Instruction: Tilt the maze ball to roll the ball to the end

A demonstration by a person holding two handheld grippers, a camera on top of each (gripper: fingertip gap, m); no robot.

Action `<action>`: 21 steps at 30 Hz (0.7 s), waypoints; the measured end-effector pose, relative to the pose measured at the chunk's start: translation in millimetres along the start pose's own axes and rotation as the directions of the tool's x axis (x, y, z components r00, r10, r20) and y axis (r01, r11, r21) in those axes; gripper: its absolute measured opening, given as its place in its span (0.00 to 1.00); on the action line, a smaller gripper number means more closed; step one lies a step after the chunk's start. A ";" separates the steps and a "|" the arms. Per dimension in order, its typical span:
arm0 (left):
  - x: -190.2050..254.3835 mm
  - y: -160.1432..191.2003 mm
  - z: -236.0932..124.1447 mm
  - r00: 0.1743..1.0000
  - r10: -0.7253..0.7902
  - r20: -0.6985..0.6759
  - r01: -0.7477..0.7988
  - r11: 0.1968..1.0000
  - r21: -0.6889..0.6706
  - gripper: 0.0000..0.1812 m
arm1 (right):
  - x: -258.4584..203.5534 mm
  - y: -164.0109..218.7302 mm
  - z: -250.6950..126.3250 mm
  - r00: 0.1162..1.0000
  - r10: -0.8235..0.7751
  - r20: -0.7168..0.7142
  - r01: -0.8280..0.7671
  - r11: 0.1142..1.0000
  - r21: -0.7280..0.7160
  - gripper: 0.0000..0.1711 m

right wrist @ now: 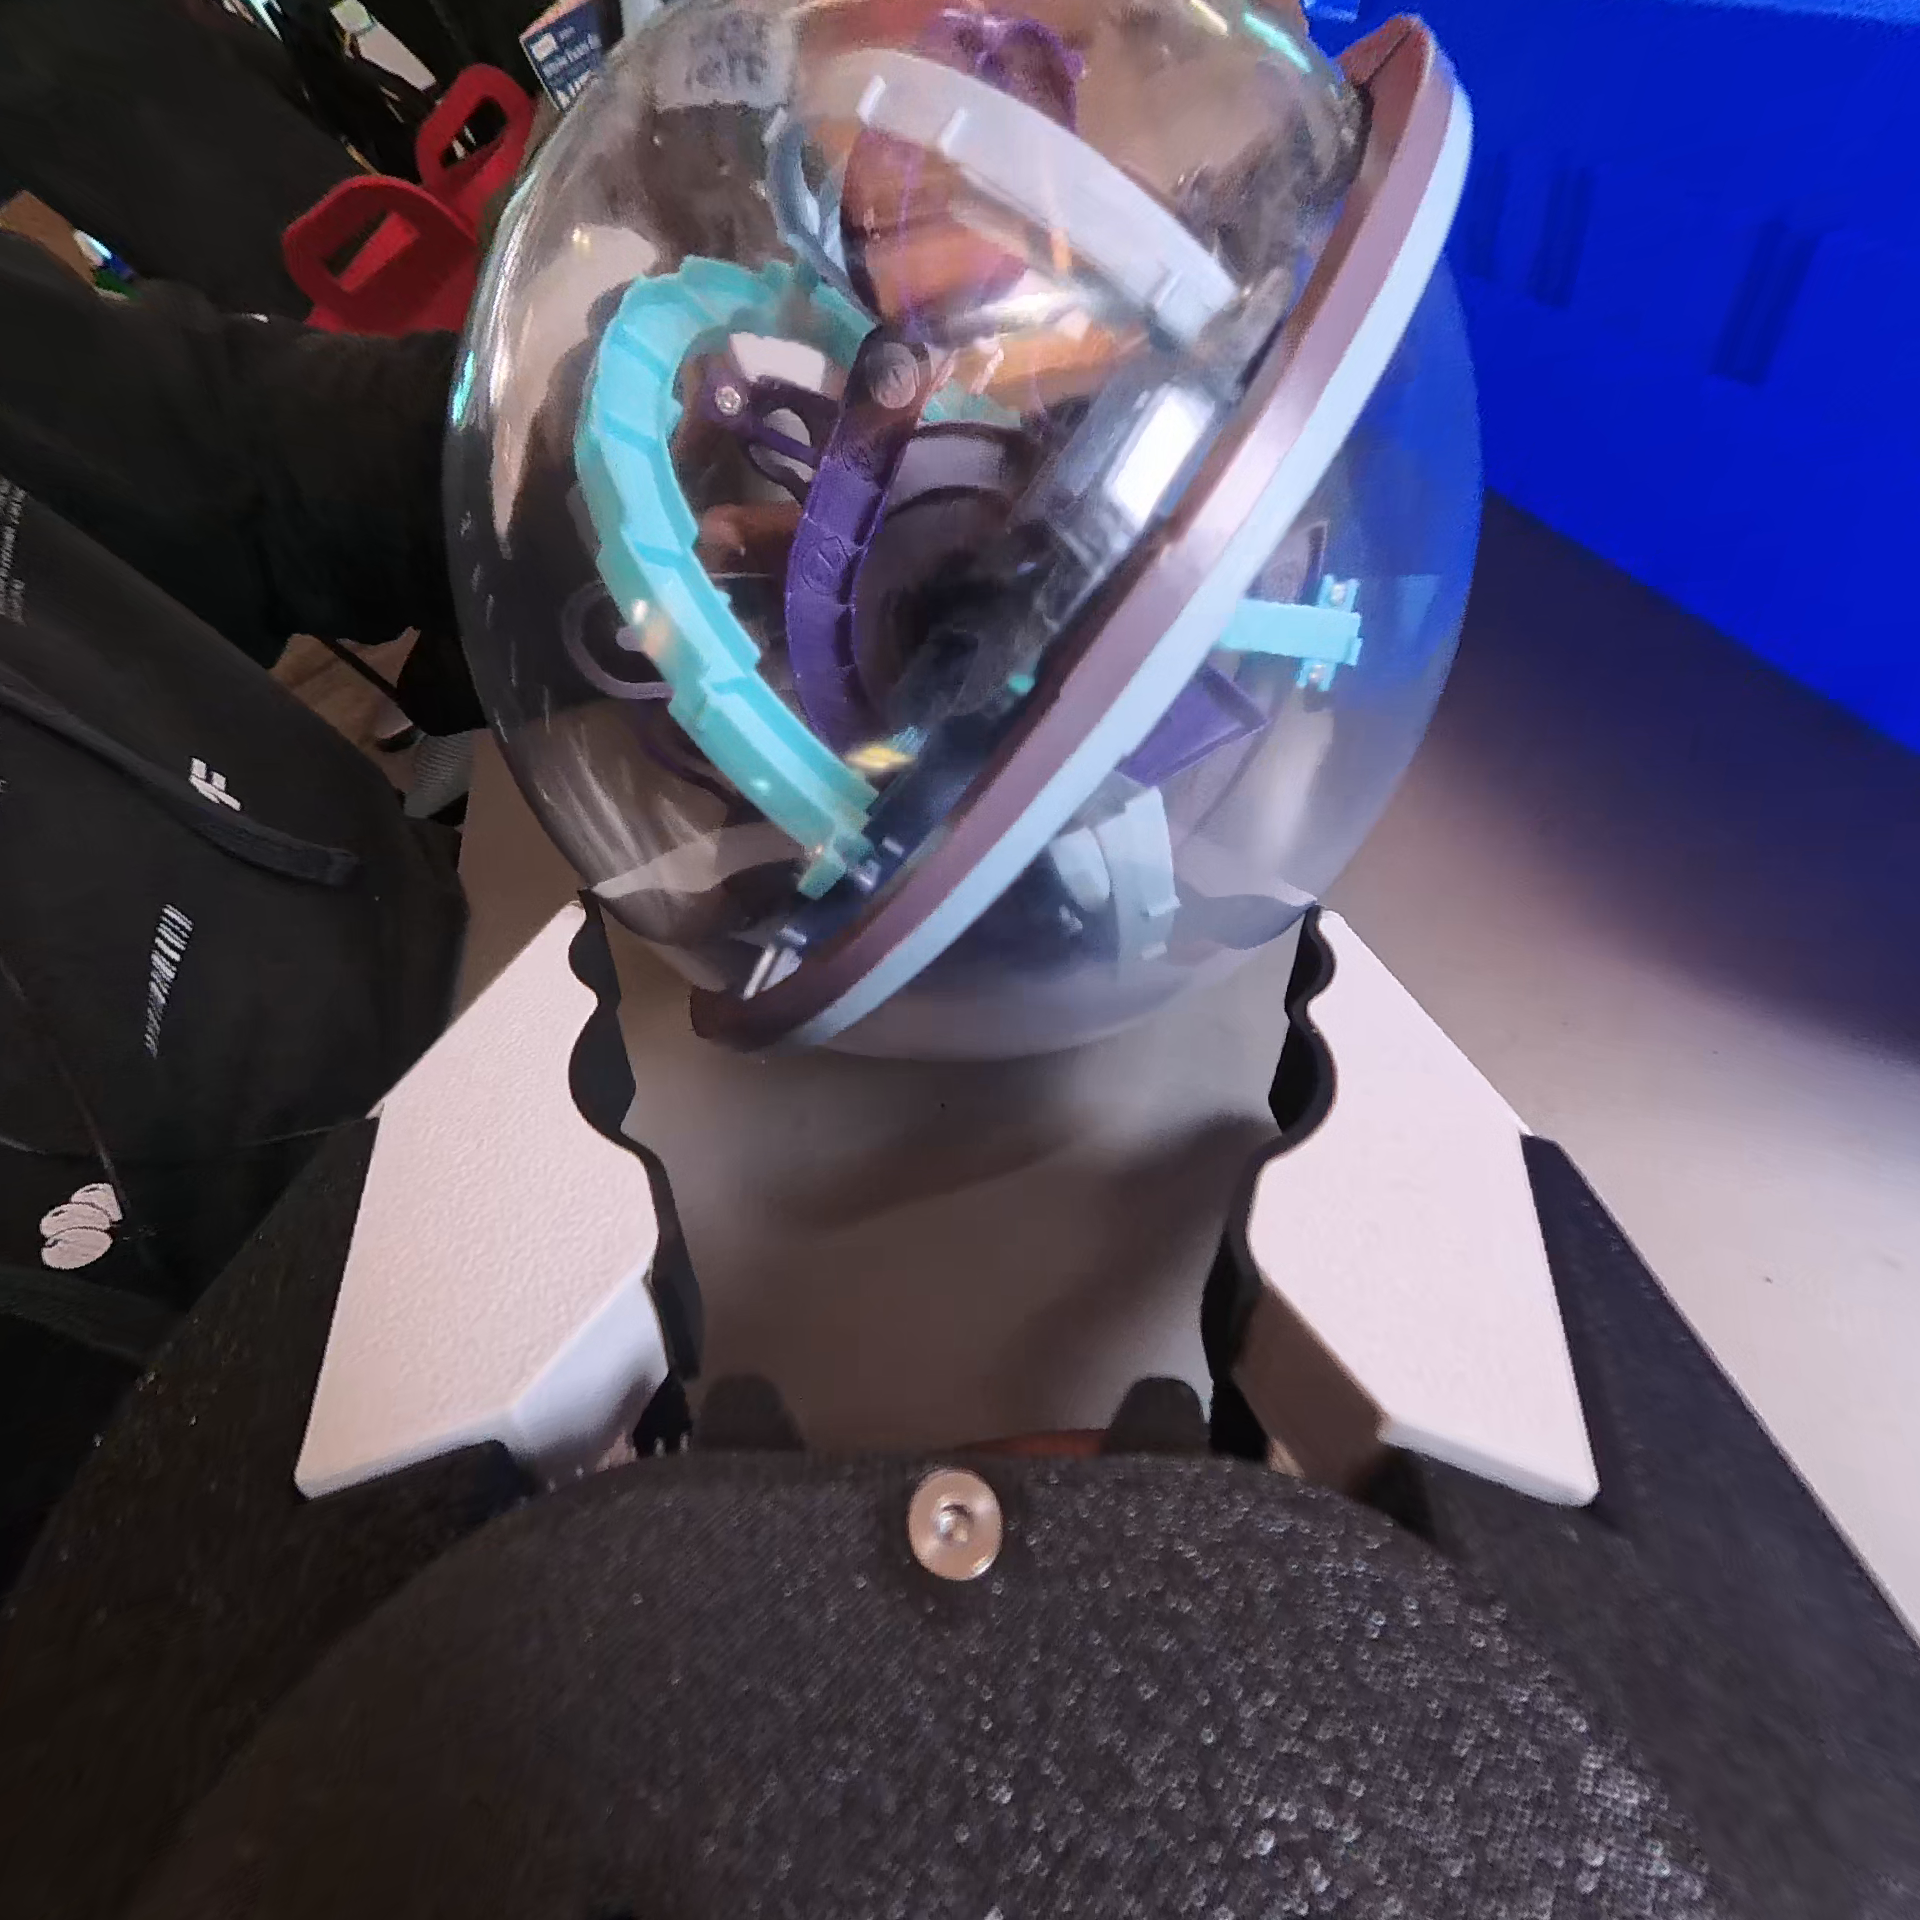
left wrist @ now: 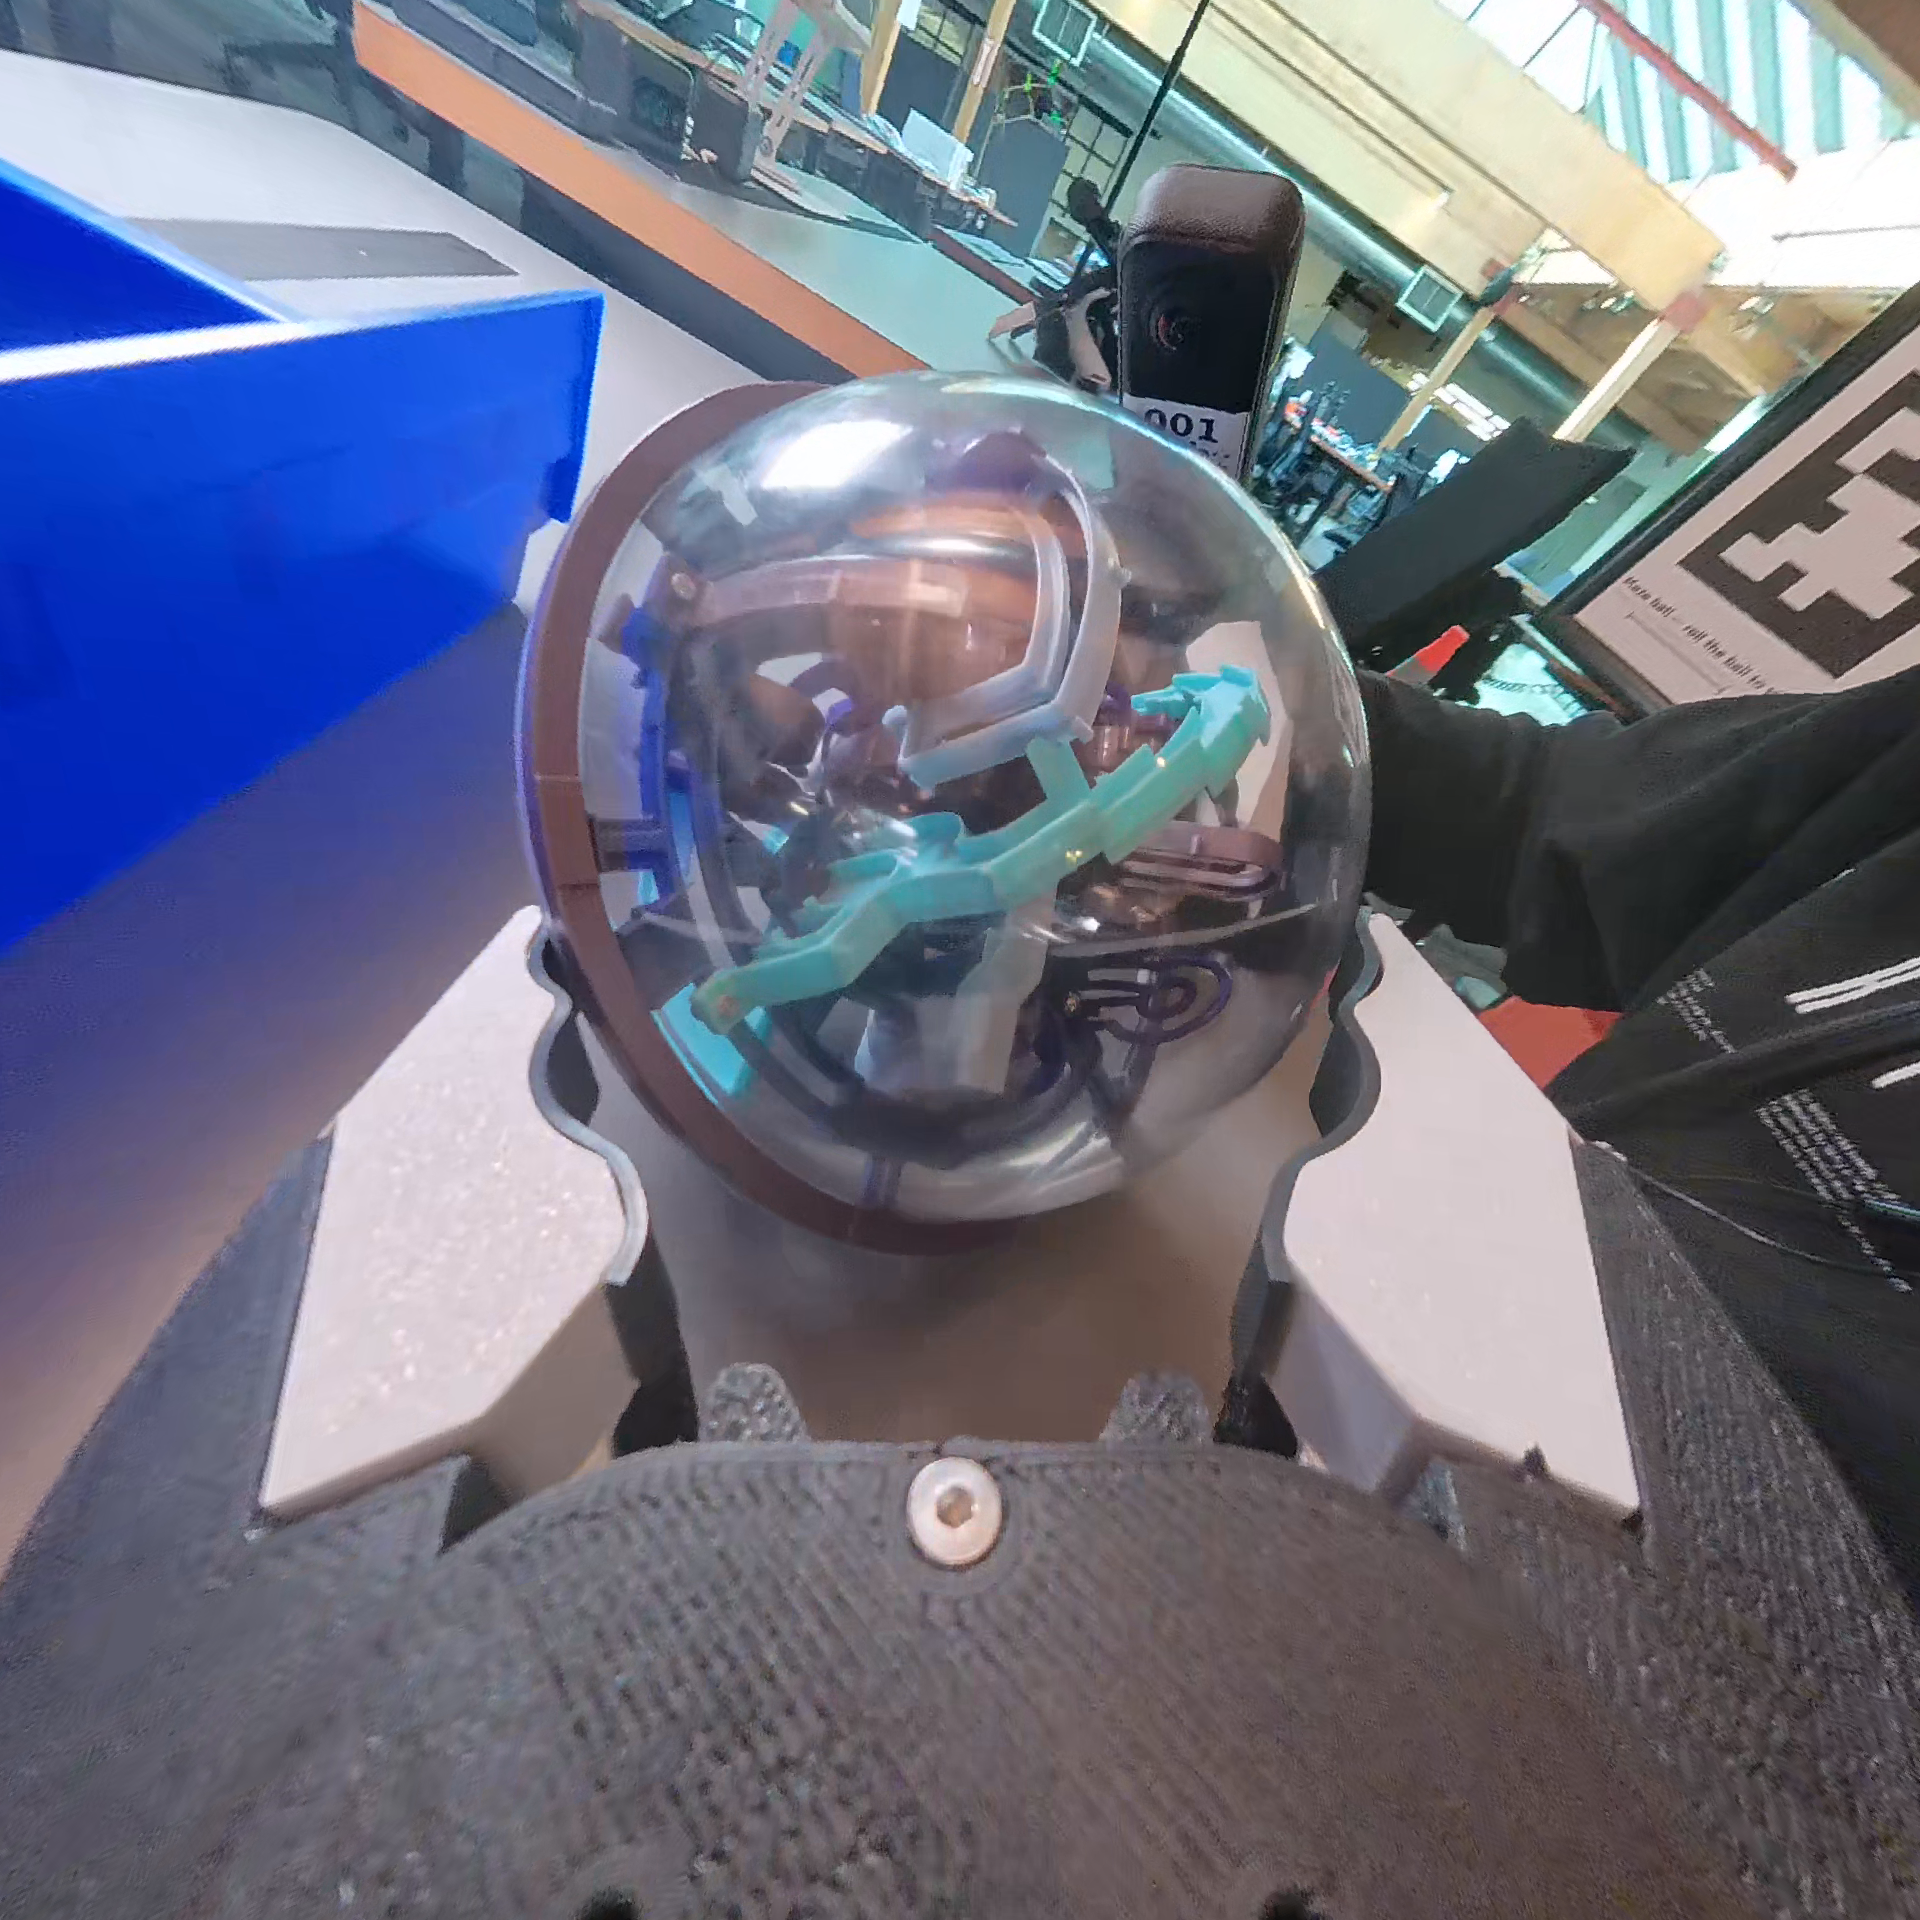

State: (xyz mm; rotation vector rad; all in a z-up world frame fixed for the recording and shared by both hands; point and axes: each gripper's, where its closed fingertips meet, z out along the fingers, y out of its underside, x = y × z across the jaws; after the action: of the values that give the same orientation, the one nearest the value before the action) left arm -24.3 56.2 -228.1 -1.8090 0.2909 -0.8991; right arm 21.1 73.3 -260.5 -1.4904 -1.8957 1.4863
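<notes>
Maze ball (left wrist: 940, 800) is pinched between the fingers (left wrist: 436, 1143) of the left gripper (left wrist: 951, 956) and likewise by the right gripper (right wrist: 951, 925), above the table (left wrist: 935, 1330); its seam is tilted.

Maze ball (left wrist: 940, 800): glossy clear plastic. Left tool (left wrist: 951, 1023): rough matt print.

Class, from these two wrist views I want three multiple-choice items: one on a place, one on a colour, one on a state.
1. In the left wrist view, where is the blue bin relative to the maze ball?
A. left
B. right
C. underneath

2. What colour is the long notched track inside the sphere?
A. red
B. turquoise
C. yellow

3. How does the band around the sphere run in the right wrist view?
A. level
B. upright
C. slanted

Key: 1 A, the bin fills the left edge. 2 B, it curves turquoise across the sphere. 3 C, it climbs from lower left to upper right.
</notes>
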 end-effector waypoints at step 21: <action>20.5 -30.2 -9.7 0.998 0.064 0.021 -0.067 0.988 0.142 0.72 | -3.6 -13.0 -16.8 0.996 0.087 -0.003 -0.087 0.995 0.049 0.76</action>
State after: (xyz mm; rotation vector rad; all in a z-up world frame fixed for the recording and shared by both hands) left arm -23.3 50.4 -190.8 -1.6646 0.2672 -0.8379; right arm 28.2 80.1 -241.4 -1.5714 -1.7994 1.5526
